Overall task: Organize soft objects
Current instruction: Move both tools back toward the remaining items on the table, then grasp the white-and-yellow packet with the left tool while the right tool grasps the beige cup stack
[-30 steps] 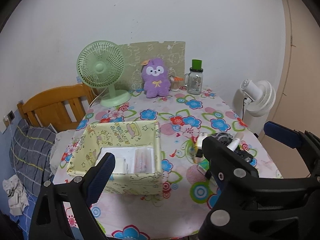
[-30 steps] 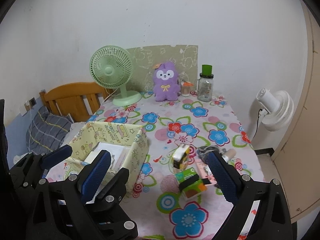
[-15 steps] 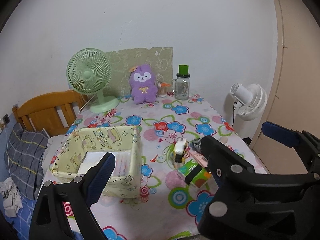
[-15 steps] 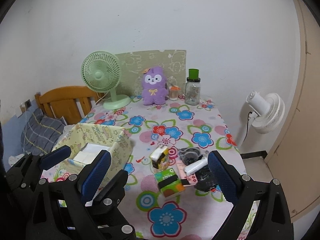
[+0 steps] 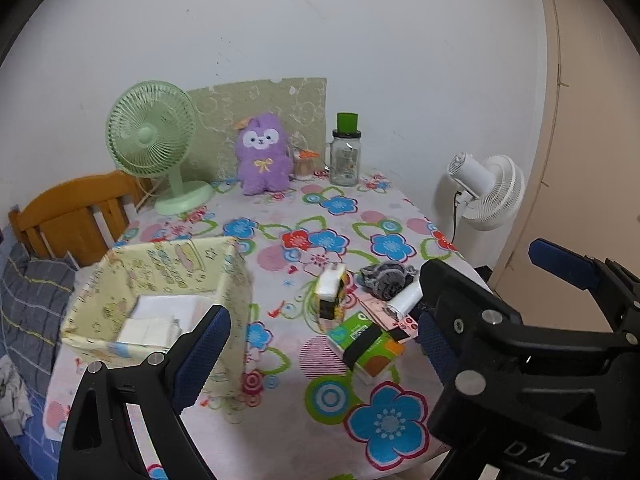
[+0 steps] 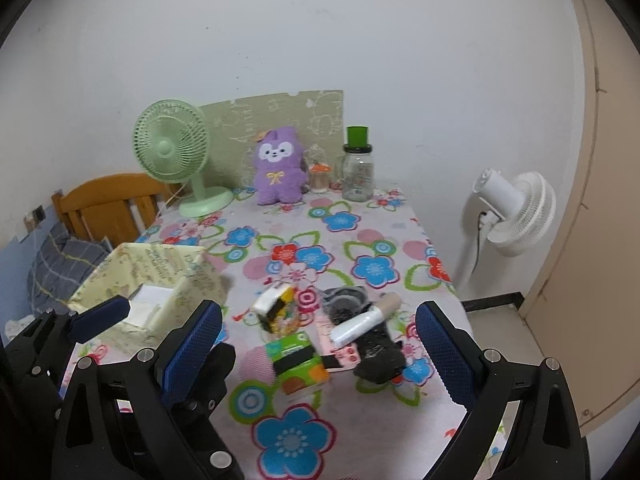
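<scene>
Purple plush [image 5: 263,155], flower-patterned tablecloth [image 5: 348,208]

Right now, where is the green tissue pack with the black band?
In both wrist views the green tissue pack lies on the flowered tablecloth near the front edge, right of the yellow fabric box and just before the yellow-and-white pack.

Even, soft indoor light fills both views, bright on the wall [image 5: 360,32] with no glare. Shadows are faint. Fisheye curvature bends the door frame [image 6: 592,160] and blackens the corners. The fabric box [image 5: 160,300] looks slightly smeared by motion blur
</scene>
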